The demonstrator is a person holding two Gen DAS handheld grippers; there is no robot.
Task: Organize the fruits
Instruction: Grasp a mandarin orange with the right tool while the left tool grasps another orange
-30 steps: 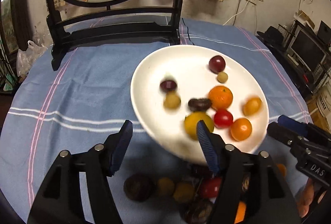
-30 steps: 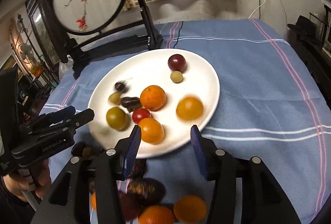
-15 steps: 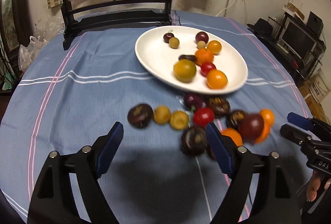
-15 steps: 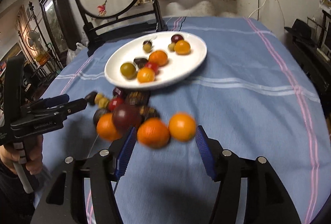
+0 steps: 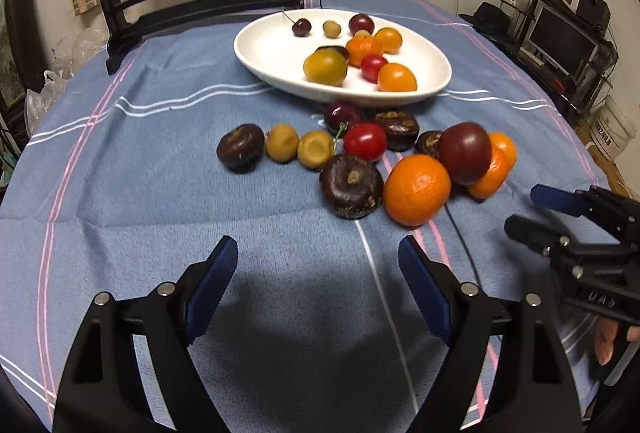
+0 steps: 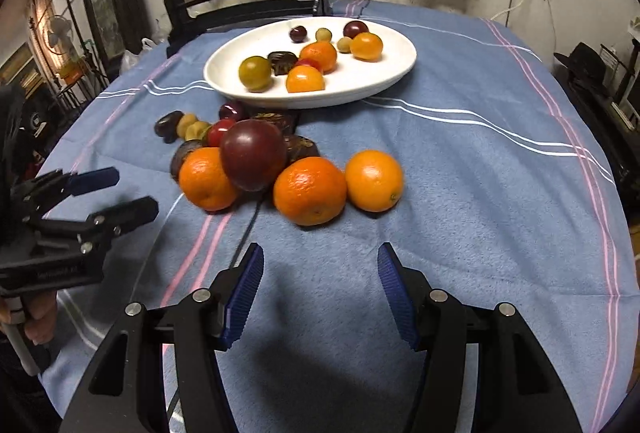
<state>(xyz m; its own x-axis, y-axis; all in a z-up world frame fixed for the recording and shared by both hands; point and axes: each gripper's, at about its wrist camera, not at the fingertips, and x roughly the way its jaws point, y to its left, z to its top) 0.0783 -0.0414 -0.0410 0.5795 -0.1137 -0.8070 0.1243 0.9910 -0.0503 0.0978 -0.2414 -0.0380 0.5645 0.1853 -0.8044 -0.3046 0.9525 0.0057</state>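
A round table covered with a blue striped cloth [image 5: 140, 161] is shown from two gripper cameras. In the upper centre of both views, a white oval plate [image 5: 260, 49] is seen holding small fruits, among them a cherry [image 5: 301, 27] and a tangerine [image 6: 319, 55]. Below the plate, on the cloth, a loose cluster of fruits is gathered: a dark plum [image 6: 253, 154] resting against oranges [image 6: 309, 190], a red cherry tomato [image 5: 365, 141] and dark water chestnuts [image 5: 351, 186]. The left gripper [image 5: 316, 273] is shown at bottom centre with jaws spread wide, nothing held. The right gripper [image 6: 318, 283] is likewise held wide apart and empty.
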